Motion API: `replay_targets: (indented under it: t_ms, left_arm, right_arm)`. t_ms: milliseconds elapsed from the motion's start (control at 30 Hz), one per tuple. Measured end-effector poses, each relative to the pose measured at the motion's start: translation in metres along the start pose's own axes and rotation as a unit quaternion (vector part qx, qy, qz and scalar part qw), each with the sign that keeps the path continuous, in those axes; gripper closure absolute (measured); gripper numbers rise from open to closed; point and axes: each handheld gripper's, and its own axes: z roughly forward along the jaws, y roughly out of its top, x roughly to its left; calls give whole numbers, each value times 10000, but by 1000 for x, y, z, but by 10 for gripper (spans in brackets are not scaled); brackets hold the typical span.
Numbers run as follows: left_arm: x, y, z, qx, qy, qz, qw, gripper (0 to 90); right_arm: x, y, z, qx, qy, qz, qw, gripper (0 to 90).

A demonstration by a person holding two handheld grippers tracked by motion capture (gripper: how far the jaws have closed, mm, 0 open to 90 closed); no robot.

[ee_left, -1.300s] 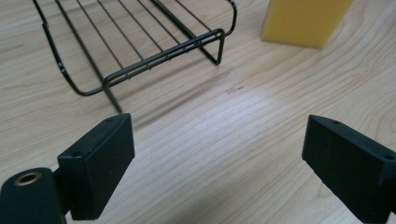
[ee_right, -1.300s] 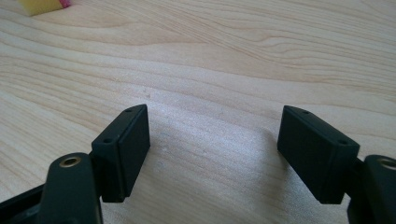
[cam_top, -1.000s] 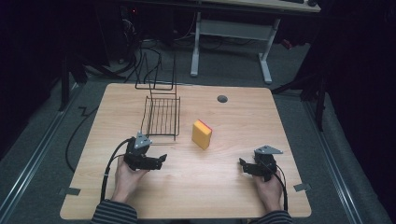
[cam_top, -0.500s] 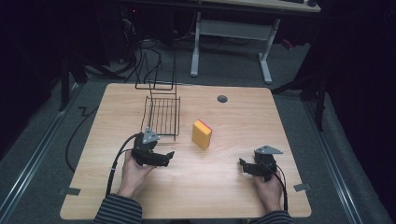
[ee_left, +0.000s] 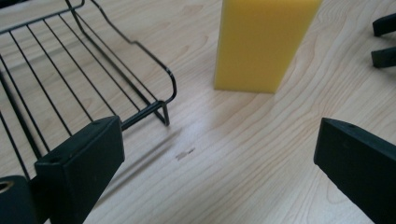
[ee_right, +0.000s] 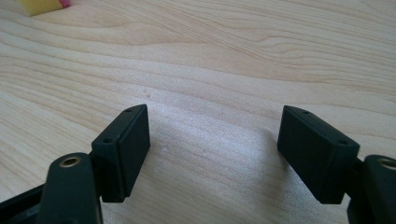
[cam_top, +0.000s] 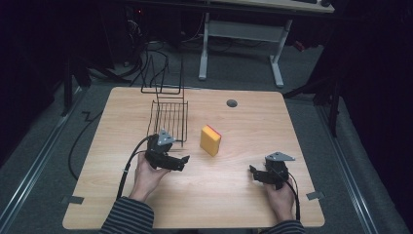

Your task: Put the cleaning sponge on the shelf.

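Yellow foam, with a thin pink-red layer along one face: the sponge (cam_top: pixel 210 140) stands upright on its narrow edge near the middle of the pale wooden worktop (cam_top: pixel 292 126), its long axis vertical and its broad faces turned partly toward the person. In the left gripper view the sponge (ee_left: pixel 264 42) rises straight ahead, a little right of centre, its base resting on bare wood with nothing leaning on it.

Just to its left, apart from it, lies the black wire rack (cam_top: pixel 169 118), its near corner (ee_left: pixel 161 100) coming close to the sponge's foot without touching.

The left gripper (cam_top: pixel 181 162) sits near the sponge, on the rack side and slightly toward the person, pointing at it across a short stretch of bare wood. Its jaws have just been opening and now stand wide apart with nothing between them; in its own view the two black pads frame the sponge from either side at a distance. Judging by that alignment, a short forward reach would bring the pads to either side of the sponge's narrow body, provided the left pad clears the rack's corner.

The right gripper (cam_top: pixel 254 171) rests farther off, toward the person's right and well apart from the sponge, jaws spread and empty over plain wood (ee_right: pixel 210 60). The left hand (cam_top: pixel 146 176) is plainly the nearer one for the grasp.
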Motion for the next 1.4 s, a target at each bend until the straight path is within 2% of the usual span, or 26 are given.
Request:
replay_targets:
  t_ms: [433,833,900,1400]
  left_arm:
    - [-7,15,11,-74,-108,94,9999,2]
    - [-14,28,25,-33,-175,184,9997,1]
    - [-15,29,28,-132,-154,174,9996,0]
    - [-24,42,46,-60,-276,218,9994,0]
  right_arm:
    - [0,0,0,3,3,6,10000,256]
    - [0,0,0,2,1,5,10000,256]
    - [0,0,0,3,3,6,10000,256]
    - [0,0,0,-1,-1,-7,10000,256]
